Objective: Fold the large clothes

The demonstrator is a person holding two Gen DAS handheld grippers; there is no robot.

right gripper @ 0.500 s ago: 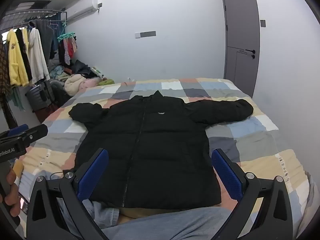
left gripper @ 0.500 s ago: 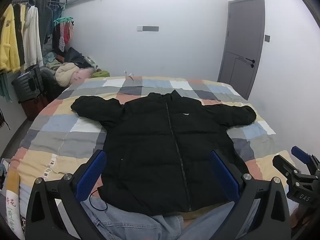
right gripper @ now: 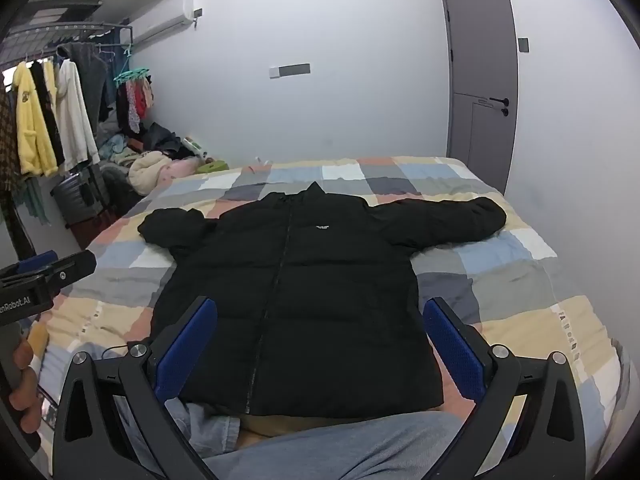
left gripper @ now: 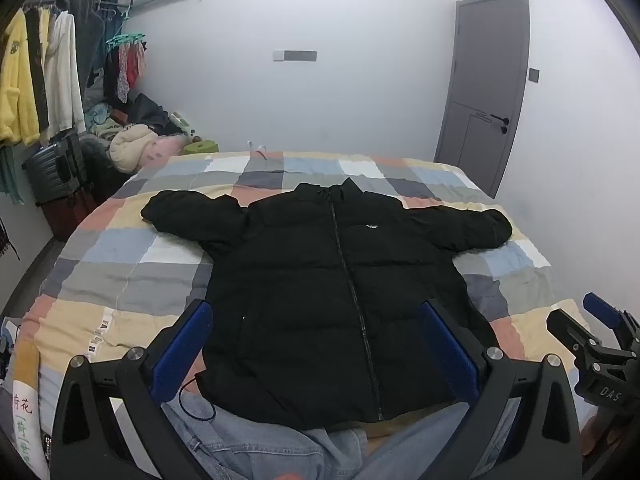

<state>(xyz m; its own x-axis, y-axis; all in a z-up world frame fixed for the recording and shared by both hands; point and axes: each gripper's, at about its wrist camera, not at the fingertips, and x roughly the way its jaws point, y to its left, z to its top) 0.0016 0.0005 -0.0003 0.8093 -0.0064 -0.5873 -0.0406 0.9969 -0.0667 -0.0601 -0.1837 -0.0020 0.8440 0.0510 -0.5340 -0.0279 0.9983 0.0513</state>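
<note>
A black puffer jacket (left gripper: 328,292) lies flat, zipped, front up, on the checked bed (left gripper: 120,264), both sleeves spread out to the sides. It also shows in the right wrist view (right gripper: 296,296). My left gripper (left gripper: 316,344) is open and empty, held above the jacket's hem. My right gripper (right gripper: 320,340) is open and empty, also above the hem. The right gripper shows at the right edge of the left wrist view (left gripper: 600,344); the left gripper shows at the left edge of the right wrist view (right gripper: 44,276).
Blue jeans (left gripper: 256,444) lie at the bed's near edge under the jacket's hem, also in the right wrist view (right gripper: 332,440). A clothes rack (left gripper: 44,80) and a pile of clothes (left gripper: 132,144) stand at the left. A grey door (left gripper: 484,92) is at the back right.
Both grippers stay open; the views have shifted only very slightly. The jacket has not moved.
</note>
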